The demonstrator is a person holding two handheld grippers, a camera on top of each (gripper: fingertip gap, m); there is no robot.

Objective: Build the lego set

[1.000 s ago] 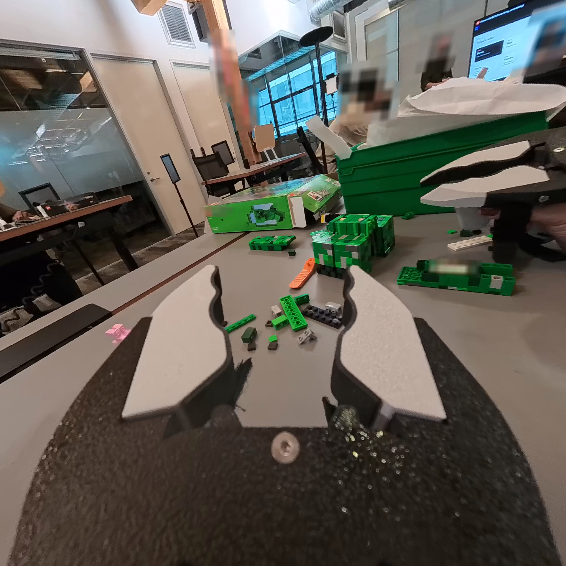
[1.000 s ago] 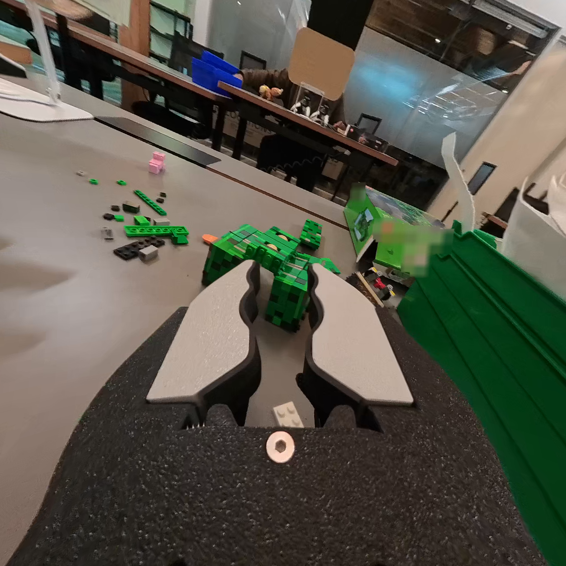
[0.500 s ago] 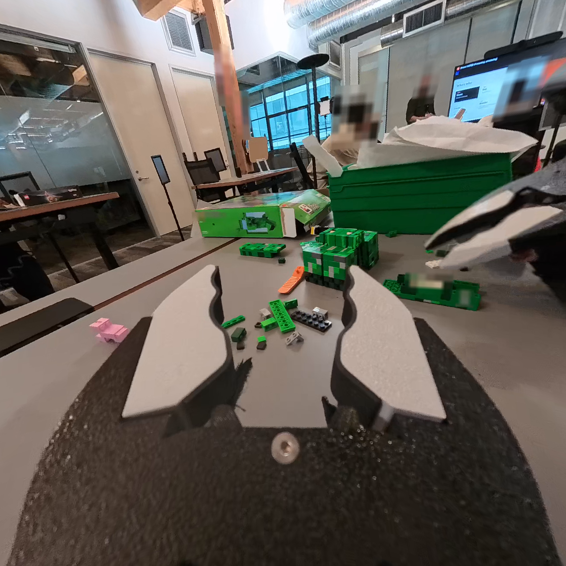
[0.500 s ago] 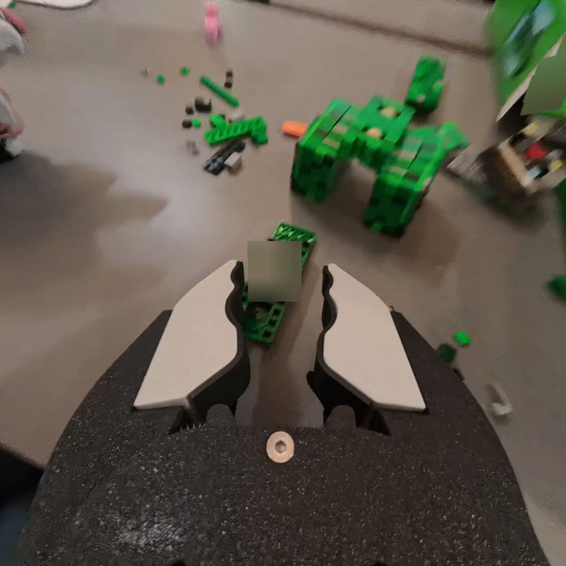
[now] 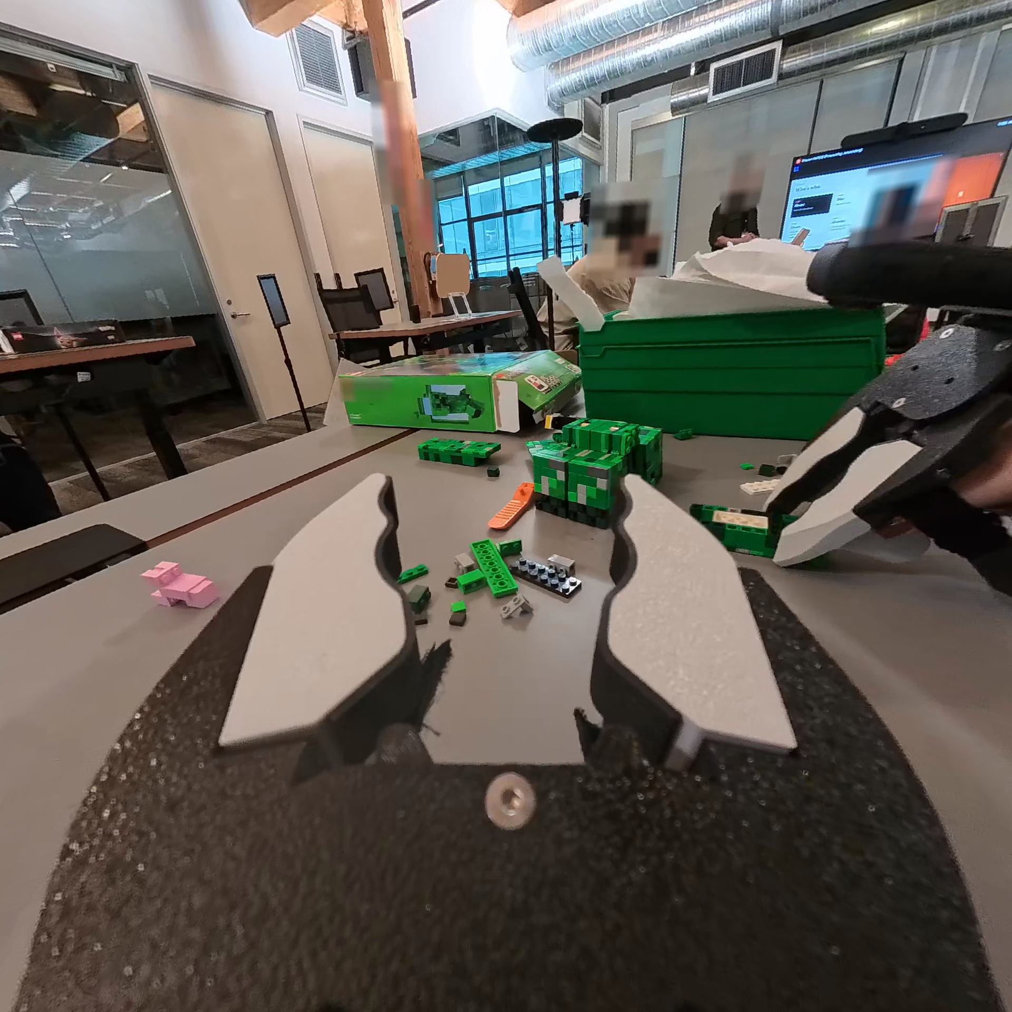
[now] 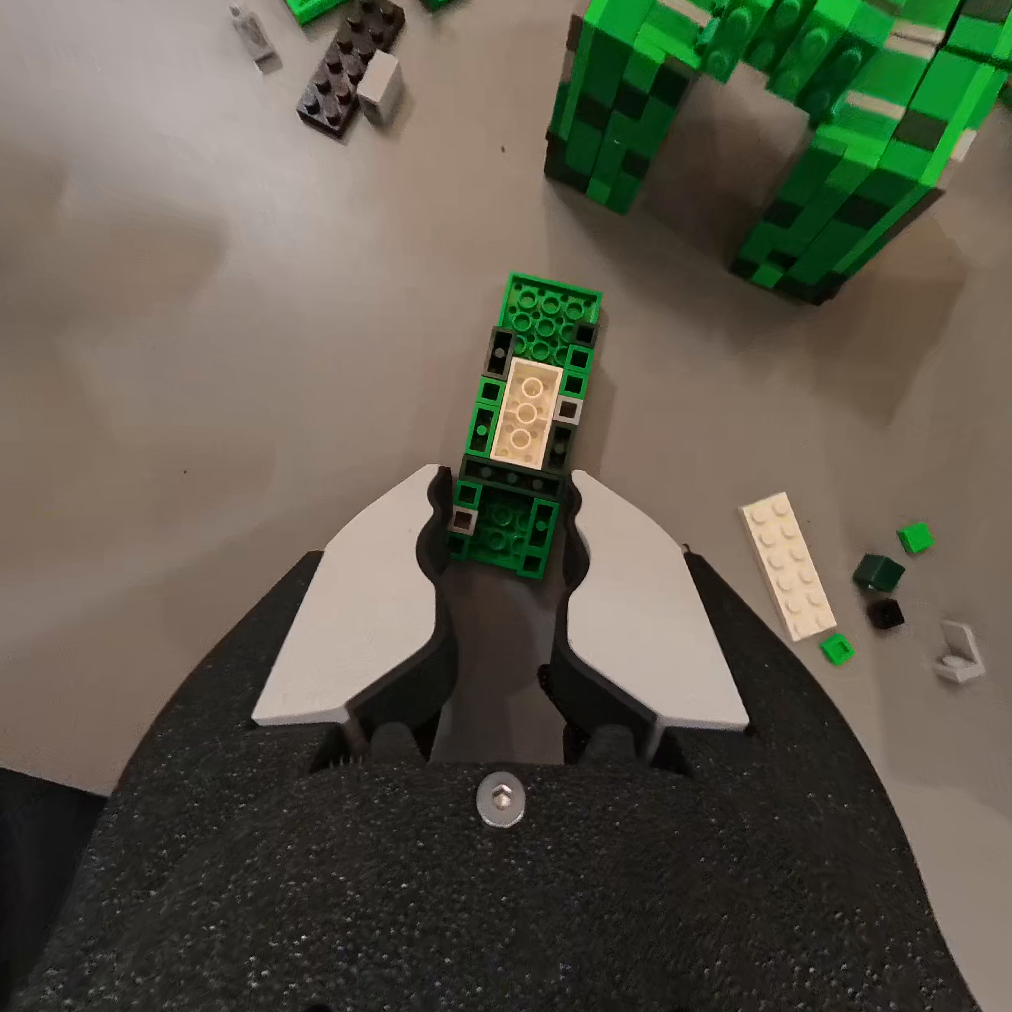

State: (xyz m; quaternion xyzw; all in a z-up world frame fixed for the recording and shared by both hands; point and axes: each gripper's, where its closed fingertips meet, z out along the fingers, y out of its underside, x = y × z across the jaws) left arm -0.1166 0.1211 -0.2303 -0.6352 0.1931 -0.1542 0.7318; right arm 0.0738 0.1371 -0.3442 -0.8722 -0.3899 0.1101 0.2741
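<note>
1. The right gripper (image 6: pixel 506 506) points down at the grey tabletop (image 6: pixel 219 383), its two fingers set either side of the near end of a long green lego panel (image 6: pixel 528 416) lying flat there.
2. The fingers stand close against the panel's sides, but the pictures do not settle whether they actually clamp it or only bracket it.
3. The panel lies with its underside up, and a cream brick (image 6: pixel 527 419) sits in its middle.
4. From the left wrist view the right gripper (image 5: pixel 780 523) shows at the right, tips down on the same green panel (image 5: pixel 731 525).
5. The left gripper (image 5: pixel 506 547) hangs low over the tabletop (image 5: pixel 109 657) with its fingers wide apart and nothing between them.
6. Ahead of the left gripper lies a scatter of loose pieces: a green holed beam (image 5: pixel 493 567), a dark studded plate (image 5: pixel 547 575) and small grey and green bits.
7. Beyond these stands the large green blocky model (image 5: pixel 594 471), with an orange brick separator (image 5: pixel 511 506) just to its left.
8. In the right wrist view the blocky model (image 6: pixel 783 126) stands beyond the panel, well apart from it.
9. A cream plate (image 6: pixel 786 567) lies to the right of the right gripper, beside a few small green and dark pieces.
10. A pink lego pig (image 5: pixel 180 586) stands alone at the left of the tabletop.
11. Farther back lie the green set box (image 5: pixel 438 397) and a green bin (image 5: pixel 728 372).
</note>
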